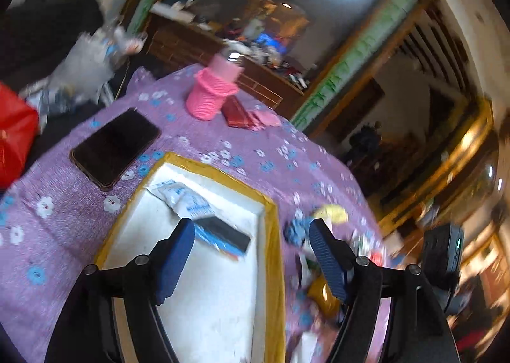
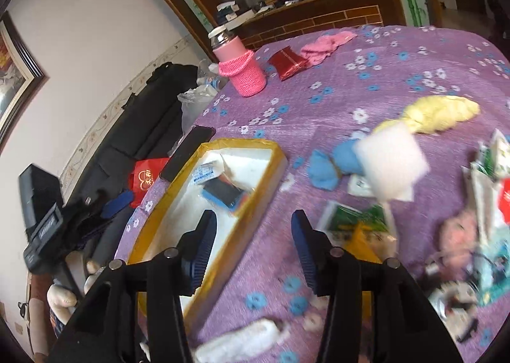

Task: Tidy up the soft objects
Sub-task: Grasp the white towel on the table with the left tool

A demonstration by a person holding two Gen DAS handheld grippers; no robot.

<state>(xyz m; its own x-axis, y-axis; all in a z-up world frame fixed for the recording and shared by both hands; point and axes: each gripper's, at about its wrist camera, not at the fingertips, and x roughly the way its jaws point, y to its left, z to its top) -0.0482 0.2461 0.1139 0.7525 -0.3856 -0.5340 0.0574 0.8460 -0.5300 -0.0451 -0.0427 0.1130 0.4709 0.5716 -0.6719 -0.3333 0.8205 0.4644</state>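
— Left gripper (image 1: 251,235)?
— Jaws wide, nothing between, above the white foam box (image 1: 223,292) on the purple flowered surface (image 1: 79,229).
— Right gripper (image 2: 253,229)?
— Jaws apart, empty, by the box rim.
— Soft objects?
— White sponge (image 2: 392,165), blue cloth (image 2: 331,165), yellow cloth (image 2: 436,114) lying right of the box; a black sponge (image 2: 223,194) inside.

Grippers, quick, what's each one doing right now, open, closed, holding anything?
Left gripper: open, nothing between its blue pads, above the white yellow-taped foam box.
Right gripper: open, holding nothing, over that box's edge.
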